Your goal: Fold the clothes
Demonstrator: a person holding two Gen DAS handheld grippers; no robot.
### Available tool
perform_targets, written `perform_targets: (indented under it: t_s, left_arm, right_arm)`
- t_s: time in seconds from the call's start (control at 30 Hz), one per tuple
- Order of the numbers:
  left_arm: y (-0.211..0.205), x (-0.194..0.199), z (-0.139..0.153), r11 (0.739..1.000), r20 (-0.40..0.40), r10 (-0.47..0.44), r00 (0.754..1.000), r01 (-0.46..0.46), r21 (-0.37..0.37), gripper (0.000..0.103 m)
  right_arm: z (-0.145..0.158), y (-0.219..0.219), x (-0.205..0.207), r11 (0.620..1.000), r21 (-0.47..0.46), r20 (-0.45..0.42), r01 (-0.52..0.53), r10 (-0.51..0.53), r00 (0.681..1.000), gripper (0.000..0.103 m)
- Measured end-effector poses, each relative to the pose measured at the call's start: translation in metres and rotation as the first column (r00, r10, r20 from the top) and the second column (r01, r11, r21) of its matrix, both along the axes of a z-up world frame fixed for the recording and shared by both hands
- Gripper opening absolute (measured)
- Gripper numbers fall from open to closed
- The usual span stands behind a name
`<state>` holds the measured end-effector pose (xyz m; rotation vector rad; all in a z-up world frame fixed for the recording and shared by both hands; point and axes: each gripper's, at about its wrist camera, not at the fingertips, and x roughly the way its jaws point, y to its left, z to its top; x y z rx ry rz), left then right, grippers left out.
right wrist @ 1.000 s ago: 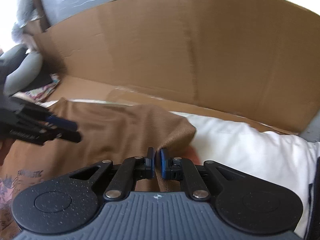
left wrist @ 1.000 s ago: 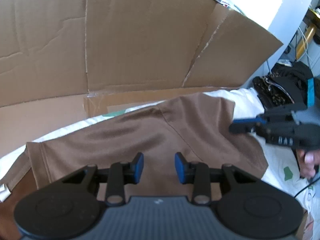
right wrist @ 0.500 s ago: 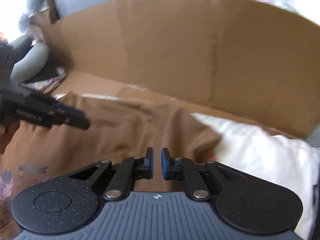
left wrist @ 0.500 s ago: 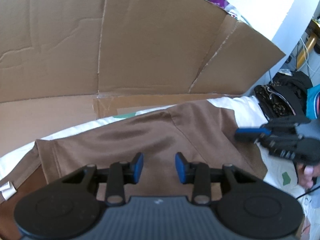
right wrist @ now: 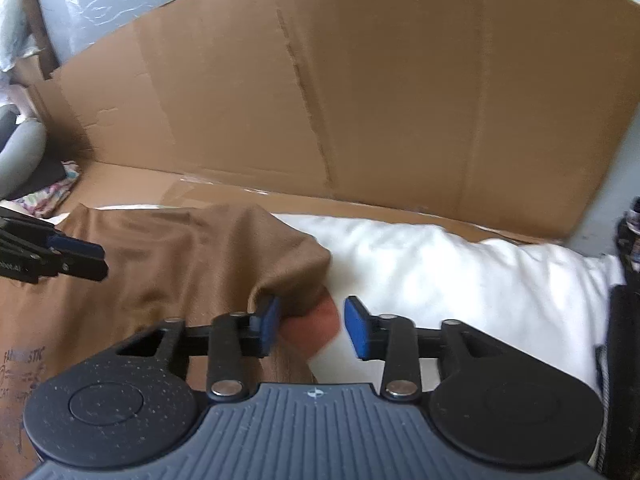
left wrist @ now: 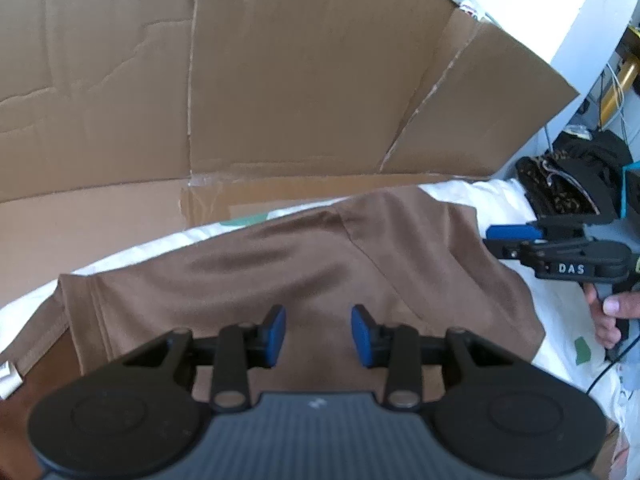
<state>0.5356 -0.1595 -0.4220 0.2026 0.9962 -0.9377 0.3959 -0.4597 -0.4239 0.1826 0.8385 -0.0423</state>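
A brown T-shirt (left wrist: 280,276) lies spread on a white sheet (left wrist: 472,196), one sleeve folded over its body. My left gripper (left wrist: 318,336) hovers open above the shirt's middle with nothing between its blue pads. In the right wrist view the same brown T-shirt (right wrist: 192,256) shows a printed graphic at the lower left, and my right gripper (right wrist: 308,326) stands open at the folded sleeve's edge, the cloth lying loose between its fingers. The right gripper (left wrist: 516,238) appears at the right of the left wrist view, held by a hand (left wrist: 612,312). The left gripper (right wrist: 76,256) reaches in from the left.
A tall cardboard wall (left wrist: 240,80) rises behind the sheet, also seen as the cardboard wall (right wrist: 360,100). Dark clothes and a leopard-print item (left wrist: 560,188) pile at the right. A grey cushion (right wrist: 20,152) and patterned cloth (right wrist: 48,196) lie at the far left. White sheet (right wrist: 460,272) extends right of the shirt.
My right gripper has opened and let go of the sleeve, which now lies on the shirt. It drew back to the right. My left gripper stayed open above the shirt.
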Motion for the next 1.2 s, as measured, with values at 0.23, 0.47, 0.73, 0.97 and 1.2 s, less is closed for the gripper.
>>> perform_targets:
  t_s: [0.23,0.47,0.73,0.97,1.2]
  left_arm:
    - [0.004,-0.002,-0.001,0.999,-0.004,0.027,1.000,-0.027,0.020,0.039]
    - [0.008,-0.003,-0.001,0.999,-0.003,0.039,0.999,-0.039,0.035,0.039]
    - [0.000,-0.006,0.000,0.999,-0.001,0.016,1.000,-0.016,0.039,0.039]
    - [-0.002,-0.010,0.004,0.999,0.009,-0.003,1.000,0.003,0.040,0.039]
    - [-0.014,-0.009,0.000,0.997,0.041,-0.053,0.998,0.050,0.066,0.040]
  right_arm:
    - [-0.016,0.007,0.024,0.999,0.007,-0.015,-0.051,0.051,0.999,0.044]
    - [-0.026,0.009,0.031,0.997,0.030,0.004,-0.073,0.073,0.997,0.041]
    - [-0.031,0.004,0.040,0.994,0.068,0.011,-0.087,0.086,0.996,0.032]
    - [-0.033,0.006,0.046,0.993,0.064,0.006,-0.094,0.094,0.996,0.033]
    - [-0.018,-0.004,0.036,0.998,0.028,0.020,-0.052,0.052,0.998,0.003]
